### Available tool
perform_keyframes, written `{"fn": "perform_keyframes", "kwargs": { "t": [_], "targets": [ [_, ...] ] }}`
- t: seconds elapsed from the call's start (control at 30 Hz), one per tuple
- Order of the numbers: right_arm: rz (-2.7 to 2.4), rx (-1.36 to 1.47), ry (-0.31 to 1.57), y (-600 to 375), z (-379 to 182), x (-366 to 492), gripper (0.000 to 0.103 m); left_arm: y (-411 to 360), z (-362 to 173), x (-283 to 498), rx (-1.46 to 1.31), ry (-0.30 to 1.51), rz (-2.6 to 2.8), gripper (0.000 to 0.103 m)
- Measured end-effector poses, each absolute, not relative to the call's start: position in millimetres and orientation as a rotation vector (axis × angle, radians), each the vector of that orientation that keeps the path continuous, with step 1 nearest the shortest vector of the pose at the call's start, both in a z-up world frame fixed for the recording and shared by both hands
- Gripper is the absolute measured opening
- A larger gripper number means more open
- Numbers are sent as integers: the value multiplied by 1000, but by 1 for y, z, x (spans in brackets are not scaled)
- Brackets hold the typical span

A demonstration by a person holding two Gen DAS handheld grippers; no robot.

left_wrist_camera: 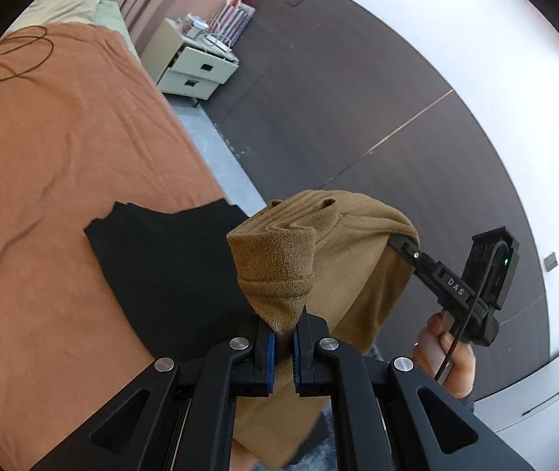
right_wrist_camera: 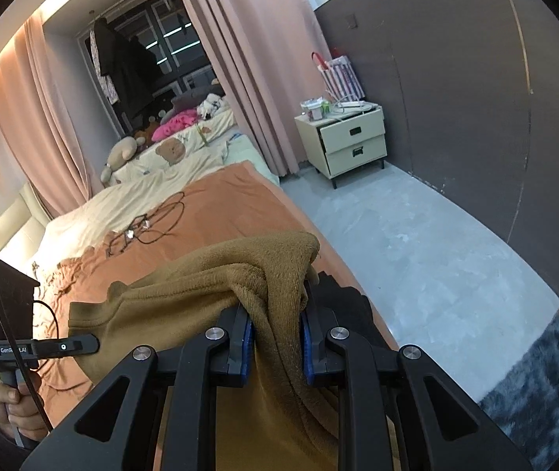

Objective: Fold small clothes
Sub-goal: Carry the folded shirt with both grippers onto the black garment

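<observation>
A brown garment (left_wrist_camera: 342,259) is held up over the edge of the bed (left_wrist_camera: 44,157), above a black cloth (left_wrist_camera: 169,267) spread on the orange sheet. One bunched end is clamped in the left gripper (left_wrist_camera: 284,347) jaws. Further right, another fold is pinched in the right gripper (right_wrist_camera: 276,347) jaws.

Orange bedspread (left_wrist_camera: 63,165) lies open leftward; black garment (left_wrist_camera: 169,267) and cable (left_wrist_camera: 16,53) interrupt it.
</observation>
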State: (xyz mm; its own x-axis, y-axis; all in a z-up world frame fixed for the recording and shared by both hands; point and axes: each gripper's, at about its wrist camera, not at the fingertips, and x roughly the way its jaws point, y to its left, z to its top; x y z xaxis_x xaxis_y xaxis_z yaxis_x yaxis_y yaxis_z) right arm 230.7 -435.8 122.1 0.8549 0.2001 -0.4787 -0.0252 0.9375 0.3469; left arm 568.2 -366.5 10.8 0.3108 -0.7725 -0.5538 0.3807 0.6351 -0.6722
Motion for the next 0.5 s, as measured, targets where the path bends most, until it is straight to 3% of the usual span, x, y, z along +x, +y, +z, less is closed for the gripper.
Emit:
{"fn": "perform_keyframes", "kwargs": {
  "t": [0.27, 0.3, 0.37, 0.4, 0.43, 0.5],
  "targets": [
    [102, 355, 591, -448, 94, 272, 20, -371, -23, 612, -400, 1006, -705, 7],
    [77, 349, 616, -448, 90, 282, 22, -371, -30, 618, -396, 1016, -677, 15],
    [29, 341, 698, -448, 79, 300, 38, -368, -45, 629, -384, 1037, -599, 42],
    [8, 340, 721, -450, 76, 304, 43, -365, -52, 632, -388, 1041, -573, 62],
    [0, 338, 720, -450, 78, 306, 52, -360, -58, 633, -401, 1038, -549, 70],
    [-5, 343, 707, -454, 85, 300, 60, -354, -66, 634, -421, 1021, -519, 71]
  ]
}}
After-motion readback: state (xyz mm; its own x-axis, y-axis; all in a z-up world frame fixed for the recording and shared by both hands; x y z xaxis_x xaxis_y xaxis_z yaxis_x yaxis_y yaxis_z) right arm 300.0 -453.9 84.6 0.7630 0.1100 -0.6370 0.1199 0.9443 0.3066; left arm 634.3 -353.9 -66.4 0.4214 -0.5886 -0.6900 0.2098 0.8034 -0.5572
